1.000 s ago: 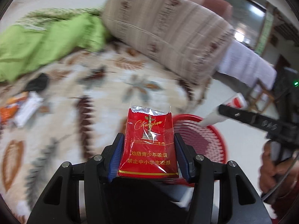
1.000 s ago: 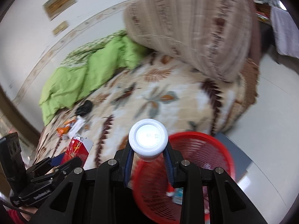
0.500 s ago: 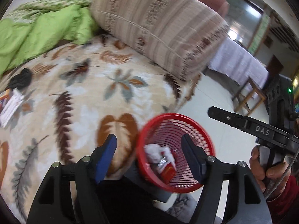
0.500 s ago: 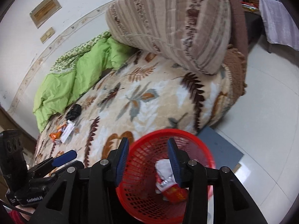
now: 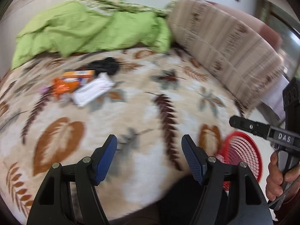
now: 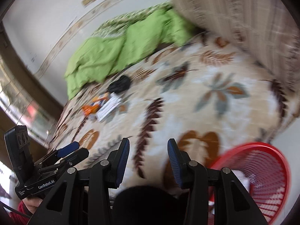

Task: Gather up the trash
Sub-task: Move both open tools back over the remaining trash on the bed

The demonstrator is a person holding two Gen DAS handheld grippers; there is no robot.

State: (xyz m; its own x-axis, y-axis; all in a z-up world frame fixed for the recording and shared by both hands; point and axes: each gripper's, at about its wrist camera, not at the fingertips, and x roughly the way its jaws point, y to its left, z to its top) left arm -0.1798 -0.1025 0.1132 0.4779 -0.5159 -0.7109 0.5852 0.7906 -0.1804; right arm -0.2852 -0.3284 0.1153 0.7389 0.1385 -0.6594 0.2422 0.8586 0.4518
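Observation:
Loose trash lies on the leaf-patterned bed cover: an orange wrapper (image 5: 62,87) (image 6: 90,109), a white packet (image 5: 91,92) (image 6: 109,109) and a black item (image 5: 105,66) (image 6: 120,84). The red mesh basket (image 5: 243,155) (image 6: 266,176) stands on the floor at the bed's edge, with white crumpled trash (image 6: 241,178) inside. My left gripper (image 5: 149,142) (image 6: 75,151) hangs open and empty over the cover, well short of the litter. Open and empty too, my right gripper (image 6: 148,144) sits just left of the basket; one of its fingers (image 5: 249,125) shows in the left wrist view.
A green quilt (image 5: 90,30) (image 6: 120,50) is bunched at the far side of the bed. A striped folded blanket (image 5: 225,50) (image 6: 243,18) rises on the right. A hand (image 5: 277,178) grips the right tool. Pale floor (image 6: 288,140) lies beyond the basket.
The red cigarette pack left my left gripper and the white bottle left my right; both jaws opened over the basket. Both grippers then swung left, from over the basket to over the bed.

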